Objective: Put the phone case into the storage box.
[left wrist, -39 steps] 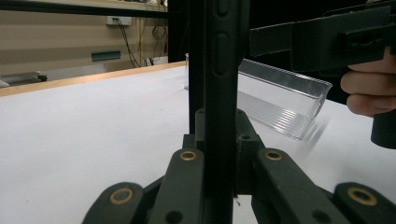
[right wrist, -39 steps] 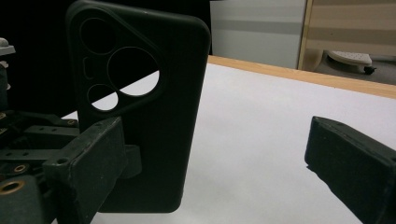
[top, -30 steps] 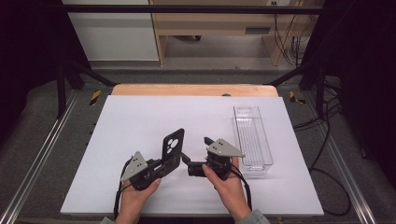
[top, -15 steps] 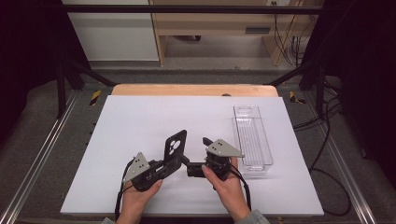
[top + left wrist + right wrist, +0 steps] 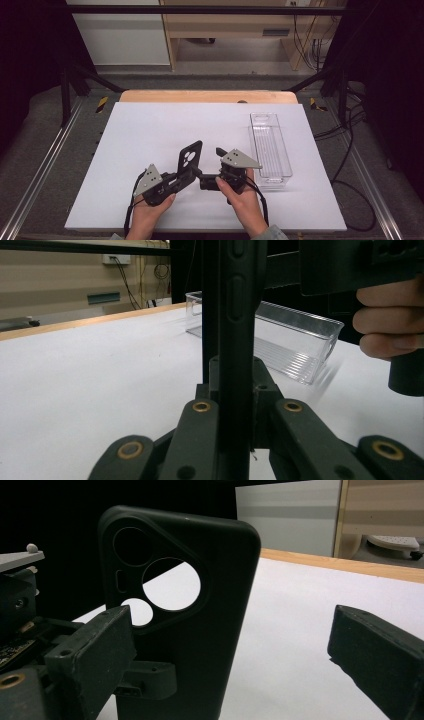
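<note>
A black phone case (image 5: 190,159) is seen low in the centre of the high view, held upright above the white counter (image 5: 150,130) between the two tools. The left tool (image 5: 186,176) is clamped on the lower end of the case; in the left gripper view the case (image 5: 240,315) is seen edge-on, rising straight up through the middle of the frame from between the closed black jaws, with its side-button mouldings visible near the top.

The right tool (image 5: 204,181) is held just right of the case in the high view, pointed toward it. In the right gripper view its jaws are seen standing apart: one jaw block is at the lower left of the frame, in front of the lower left part of the case (image 5: 200,620), and the other is at the lower right, clear of the case with bare counter between. Whether the lower left jaw touches the case cannot be told. The back of the case faces this camera, with its camera cut-outs at the upper left of the frame.

A clear plastic tray (image 5: 270,147) lies on the counter right of centre in the high view, just beside the right tool and apart from the case.
</note>
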